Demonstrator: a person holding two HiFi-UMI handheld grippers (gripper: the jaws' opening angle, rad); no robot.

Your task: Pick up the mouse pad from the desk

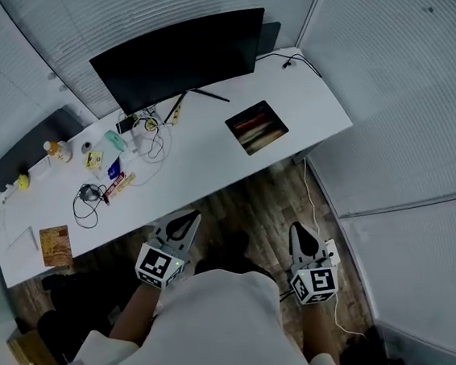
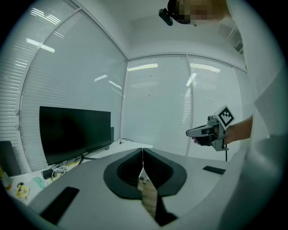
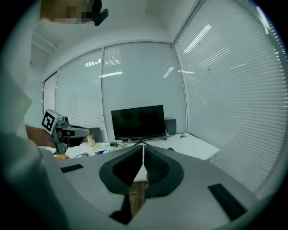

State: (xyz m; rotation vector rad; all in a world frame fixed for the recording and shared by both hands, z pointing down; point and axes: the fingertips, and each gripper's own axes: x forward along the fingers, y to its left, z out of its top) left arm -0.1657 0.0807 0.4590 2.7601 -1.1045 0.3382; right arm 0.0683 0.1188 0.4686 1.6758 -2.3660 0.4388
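The mouse pad (image 1: 256, 127) is a dark rectangle with a reddish pattern. It lies flat on the white desk (image 1: 214, 156), right of the monitor stand and toward the desk's right end. Both grippers hover over the wooden floor in front of the desk, well short of the pad. My left gripper (image 1: 189, 216) is shut and holds nothing; its jaws meet in a thin line in the left gripper view (image 2: 143, 157). My right gripper (image 1: 298, 229) is likewise shut and empty, with its jaws together in the right gripper view (image 3: 143, 155). It is nearer the pad's side of the desk.
A black monitor (image 1: 180, 55) stands at the back of the desk. Tangled cables (image 1: 88, 199) and several small items clutter the left half, along with an orange booklet (image 1: 56, 245). Blind-covered glass walls enclose the desk's far and right sides. A white cord (image 1: 316, 203) trails on the floor.
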